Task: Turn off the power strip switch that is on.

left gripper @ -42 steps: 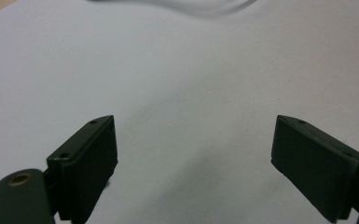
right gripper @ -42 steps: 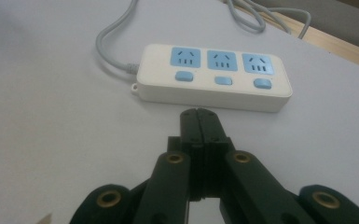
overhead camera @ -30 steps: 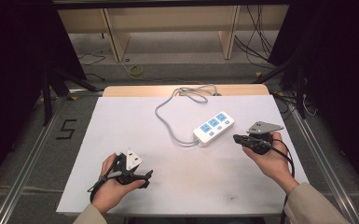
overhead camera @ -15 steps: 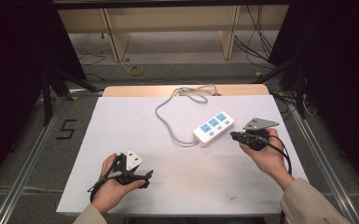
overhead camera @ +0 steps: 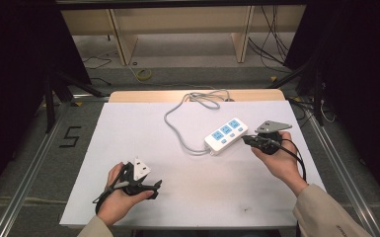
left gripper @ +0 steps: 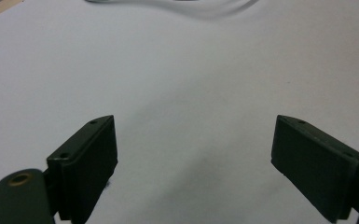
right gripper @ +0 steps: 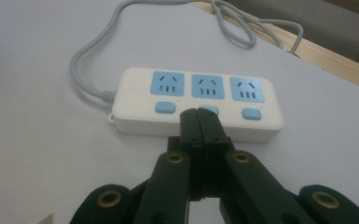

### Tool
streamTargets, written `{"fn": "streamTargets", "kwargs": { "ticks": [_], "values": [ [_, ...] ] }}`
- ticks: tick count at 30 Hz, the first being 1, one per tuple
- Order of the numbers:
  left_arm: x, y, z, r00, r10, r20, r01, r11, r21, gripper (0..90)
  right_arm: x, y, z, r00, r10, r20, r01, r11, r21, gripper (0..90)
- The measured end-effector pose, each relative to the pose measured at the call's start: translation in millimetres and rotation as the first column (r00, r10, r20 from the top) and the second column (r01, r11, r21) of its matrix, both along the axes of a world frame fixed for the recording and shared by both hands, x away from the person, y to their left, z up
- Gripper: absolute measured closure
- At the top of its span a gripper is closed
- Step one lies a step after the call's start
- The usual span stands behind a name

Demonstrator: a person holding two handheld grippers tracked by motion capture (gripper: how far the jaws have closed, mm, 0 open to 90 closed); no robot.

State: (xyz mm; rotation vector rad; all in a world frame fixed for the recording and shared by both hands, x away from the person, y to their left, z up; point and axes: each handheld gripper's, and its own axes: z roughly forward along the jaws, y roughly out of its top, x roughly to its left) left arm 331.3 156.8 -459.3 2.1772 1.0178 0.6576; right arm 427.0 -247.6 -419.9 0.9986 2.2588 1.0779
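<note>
Middle switch of power strip [right gripper: 198, 102] half hidden behind closed right gripper [right gripper: 199, 116] fingers, nudged closer than before; left gripper [left gripper: 196, 154] fingers open over bare counter [left gripper: 177, 84].

Soft, even light from above brightens the white table [overhead camera: 128, 133], while the surroundings fall into deep black. Shadows are faint. The left gripper view is blurred, especially the cable [left gripper: 177, 5] at its top; the right gripper view is sharper but soft up close.
</note>
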Motion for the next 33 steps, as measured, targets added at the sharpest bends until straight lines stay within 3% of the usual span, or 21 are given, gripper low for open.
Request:
{"fn": "streamTargets", "kwargs": {
  "ticks": [33],
  "values": [
    [0.0, -1.3, 0.1, 1.0, -0.004, 0.001, 0.004, 1.0, -0.002, 14.2, 19.2, 5.4, 0.5, 0.9998, -0.018, -0.004, 0.018, 0.9998, -0.001, 90.0]
  ]
}}
